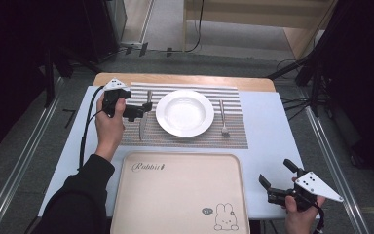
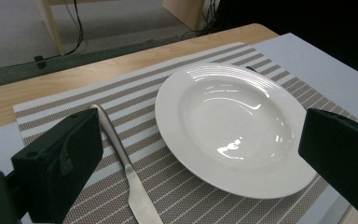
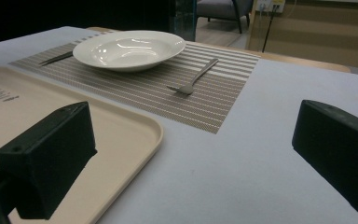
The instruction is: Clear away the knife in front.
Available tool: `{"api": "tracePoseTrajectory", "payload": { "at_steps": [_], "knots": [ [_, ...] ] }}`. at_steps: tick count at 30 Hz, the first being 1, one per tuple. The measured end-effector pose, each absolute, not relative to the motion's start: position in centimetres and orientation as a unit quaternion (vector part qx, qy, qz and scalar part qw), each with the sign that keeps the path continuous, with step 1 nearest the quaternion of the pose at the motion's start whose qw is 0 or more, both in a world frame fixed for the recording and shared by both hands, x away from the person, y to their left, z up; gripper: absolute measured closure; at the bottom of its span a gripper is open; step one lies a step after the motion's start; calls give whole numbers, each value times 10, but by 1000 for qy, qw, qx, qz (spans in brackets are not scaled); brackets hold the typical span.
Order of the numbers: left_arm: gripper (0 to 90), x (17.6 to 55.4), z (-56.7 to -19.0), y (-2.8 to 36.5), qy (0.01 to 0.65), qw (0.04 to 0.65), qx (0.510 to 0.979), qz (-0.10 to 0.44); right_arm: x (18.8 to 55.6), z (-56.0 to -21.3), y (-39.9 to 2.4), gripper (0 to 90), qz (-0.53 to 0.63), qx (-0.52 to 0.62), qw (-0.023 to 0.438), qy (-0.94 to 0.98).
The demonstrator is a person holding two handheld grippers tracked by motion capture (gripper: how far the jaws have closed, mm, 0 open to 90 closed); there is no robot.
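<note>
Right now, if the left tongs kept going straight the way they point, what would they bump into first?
Probably the white plate. The left tongs are open and aimed across the knife toward it. The knife lies lower on the striped mat, so they might touch it first if they dip.

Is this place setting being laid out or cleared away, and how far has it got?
I cannot tell which. The plate, knife and fork lie neatly on the striped placemat, and the tray in front holds nothing. In hand: the left hand-held gripper is open over the knife, gripping nothing. The right hand-held gripper waits open beside the tray. If clearing, everything is left to do.
</note>
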State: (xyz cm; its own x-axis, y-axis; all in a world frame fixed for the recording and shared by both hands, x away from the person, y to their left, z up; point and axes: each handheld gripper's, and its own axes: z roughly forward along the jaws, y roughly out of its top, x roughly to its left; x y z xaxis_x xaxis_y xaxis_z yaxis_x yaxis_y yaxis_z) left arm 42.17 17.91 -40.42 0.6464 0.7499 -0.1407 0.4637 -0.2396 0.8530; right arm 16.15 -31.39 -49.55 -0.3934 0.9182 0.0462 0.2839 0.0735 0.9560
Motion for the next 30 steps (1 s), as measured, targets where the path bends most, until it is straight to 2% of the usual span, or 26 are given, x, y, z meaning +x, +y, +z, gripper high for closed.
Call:
{"api": "tracePoseTrajectory", "payload": {
  "at_steps": [4,6,18,21,28,30],
  "knots": [
    [3,428,-407,175,398,471,773,148,162,-496,-314,0,510,452,310,663],
    [43,431,-410,174,405,463,774,153,162,-496,-314,0,510,450,310,664],
    [45,452,-419,168,422,429,783,154,163,-497,-313,0,510,452,308,664],
    [109,456,-421,167,429,425,782,151,163,-497,-314,0,510,452,306,665],
    [143,473,-427,166,455,401,782,142,163,-498,-314,0,510,452,306,665],
    [205,480,-430,164,469,380,784,146,163,-498,-315,0,510,455,305,664]
  ]
}}
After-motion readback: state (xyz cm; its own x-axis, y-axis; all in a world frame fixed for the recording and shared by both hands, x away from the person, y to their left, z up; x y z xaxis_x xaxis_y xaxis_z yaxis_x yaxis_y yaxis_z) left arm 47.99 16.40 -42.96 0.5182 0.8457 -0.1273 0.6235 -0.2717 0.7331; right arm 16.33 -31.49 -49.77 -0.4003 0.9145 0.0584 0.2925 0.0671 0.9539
